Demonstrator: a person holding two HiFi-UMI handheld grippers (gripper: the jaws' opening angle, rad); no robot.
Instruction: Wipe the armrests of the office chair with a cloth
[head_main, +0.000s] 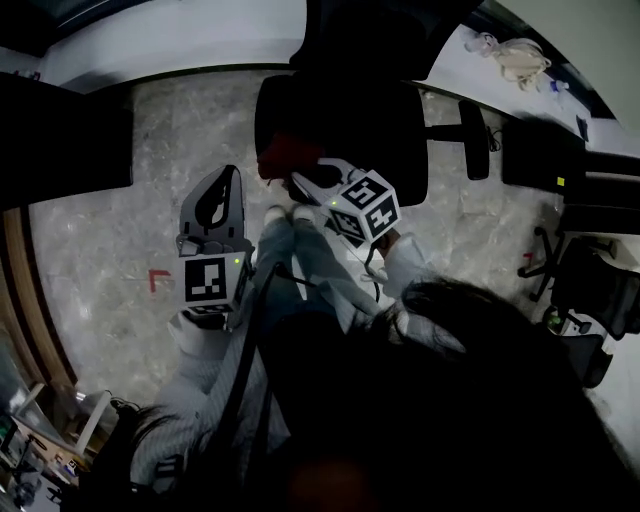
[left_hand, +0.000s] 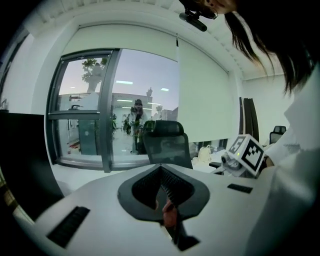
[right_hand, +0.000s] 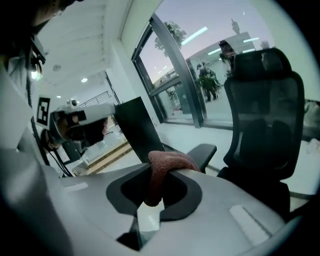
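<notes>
The black office chair (head_main: 340, 110) stands on the marble floor just ahead of me, one armrest (head_main: 475, 140) sticking out to its right. My right gripper (head_main: 300, 180) is shut on a reddish cloth (head_main: 290, 155), held near the seat's front edge. In the right gripper view the cloth (right_hand: 170, 161) drapes over the jaw tips of the right gripper (right_hand: 160, 175), with the chair (right_hand: 262, 115) and an armrest (right_hand: 202, 152) beyond. My left gripper (head_main: 228, 172) hovers to the left of the chair, shut and empty. The left gripper (left_hand: 162, 187) faces the chair's back (left_hand: 167, 142).
A dark panel (head_main: 60, 140) stands at the left. A desk with a pale bag (head_main: 520, 60) runs along the upper right, and another chair's base (head_main: 590, 290) sits at the right. A red tape mark (head_main: 158, 280) lies on the floor. A glass wall (left_hand: 95, 110) is behind the chair.
</notes>
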